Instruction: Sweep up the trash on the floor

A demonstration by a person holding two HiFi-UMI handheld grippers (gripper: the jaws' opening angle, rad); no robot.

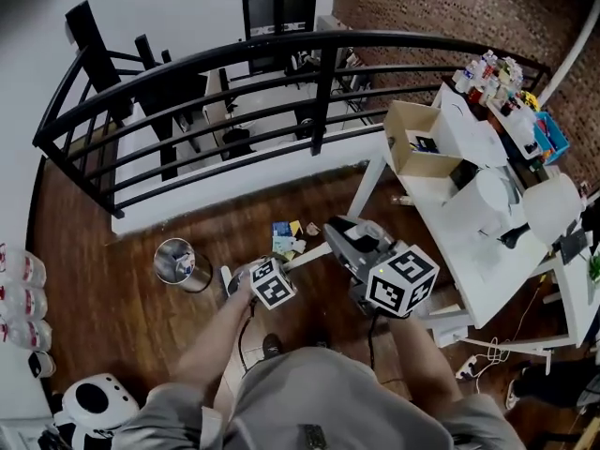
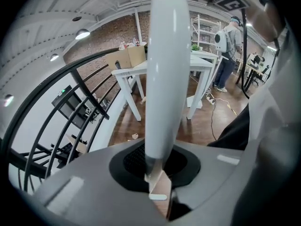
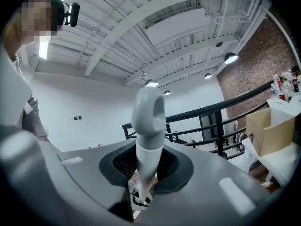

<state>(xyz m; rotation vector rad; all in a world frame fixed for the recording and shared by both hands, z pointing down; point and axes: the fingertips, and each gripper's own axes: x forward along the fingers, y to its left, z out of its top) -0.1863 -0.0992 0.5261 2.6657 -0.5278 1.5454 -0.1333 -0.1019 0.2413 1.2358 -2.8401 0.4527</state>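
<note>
One trash pile (image 1: 287,238), one bin (image 1: 175,262)

Bright even light, fisheye-warped edges

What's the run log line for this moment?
left gripper: shut on white handle | right gripper: shut on handle's looped end | trash: on floor, unswept

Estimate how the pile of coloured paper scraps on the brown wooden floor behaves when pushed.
The pile of coloured paper scraps looks thin and loose, so it is probably light and may scatter rather than slide together. The brown wooden floor looks smooth, so pieces should slip easily; flat ones might slide under an edge.
</note>
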